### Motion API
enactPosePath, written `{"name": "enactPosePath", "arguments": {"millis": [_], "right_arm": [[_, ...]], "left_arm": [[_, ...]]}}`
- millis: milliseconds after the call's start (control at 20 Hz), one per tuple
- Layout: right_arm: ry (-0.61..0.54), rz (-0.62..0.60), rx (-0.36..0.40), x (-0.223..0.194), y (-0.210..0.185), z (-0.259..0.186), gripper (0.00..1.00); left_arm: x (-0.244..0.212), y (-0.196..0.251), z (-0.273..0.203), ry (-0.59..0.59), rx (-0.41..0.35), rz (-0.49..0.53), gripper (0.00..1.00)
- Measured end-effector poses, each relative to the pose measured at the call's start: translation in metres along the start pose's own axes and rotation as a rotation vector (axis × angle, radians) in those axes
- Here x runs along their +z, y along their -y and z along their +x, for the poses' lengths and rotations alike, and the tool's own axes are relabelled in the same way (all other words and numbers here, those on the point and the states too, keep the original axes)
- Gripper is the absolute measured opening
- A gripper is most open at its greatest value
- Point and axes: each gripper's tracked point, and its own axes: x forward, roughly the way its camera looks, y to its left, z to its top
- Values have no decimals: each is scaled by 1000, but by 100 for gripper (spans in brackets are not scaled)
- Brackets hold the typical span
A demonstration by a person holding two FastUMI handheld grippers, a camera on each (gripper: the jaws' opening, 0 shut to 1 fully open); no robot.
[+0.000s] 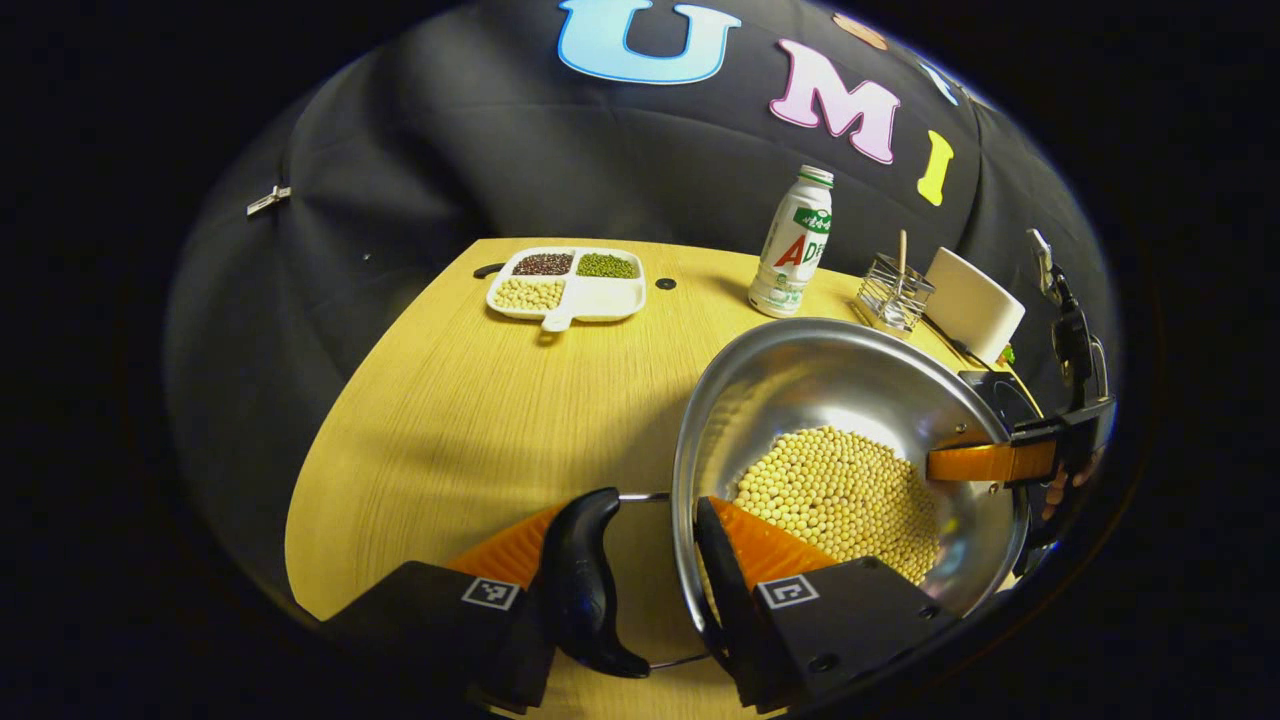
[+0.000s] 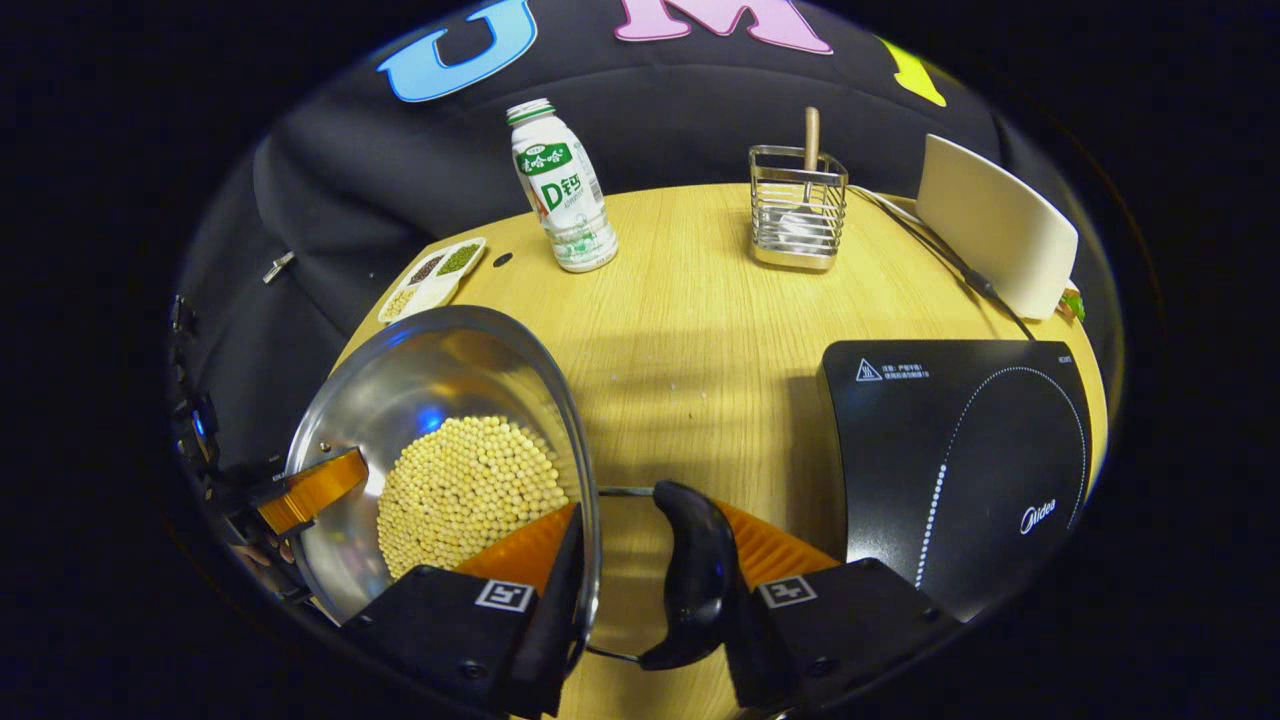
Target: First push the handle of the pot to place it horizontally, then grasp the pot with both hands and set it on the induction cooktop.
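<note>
We've got the left claw (image 1: 640,560) clamped on one pot handle (image 1: 585,585), the right claw (image 2: 645,565) on the opposite handle (image 2: 695,575), so the bean-filled pot (image 1: 800,390) stays level. It sits between us, left of the induction cooktop (image 2: 960,460) at the bench's (image 2: 690,330) right edge. Black cloth wall behind.

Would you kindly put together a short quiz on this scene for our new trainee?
1. True or false: the pot already sits on the induction cooktop.
2. What lies in the pot? A) rice B) yellow beans C) water
3. Fill in: between the divided tray and the wire rack stands a ___.
Key: 1 false; 2 B; 3 bottle.
</note>
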Motion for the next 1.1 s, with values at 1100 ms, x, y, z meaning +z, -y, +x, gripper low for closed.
{"name": "enactPosePath", "arguments": {"millis": [1100], "right_arm": [[112,-8,8,21,42,-144,61]], "left_arm": [[26,91,-112,59,-8,-37,65]]}}
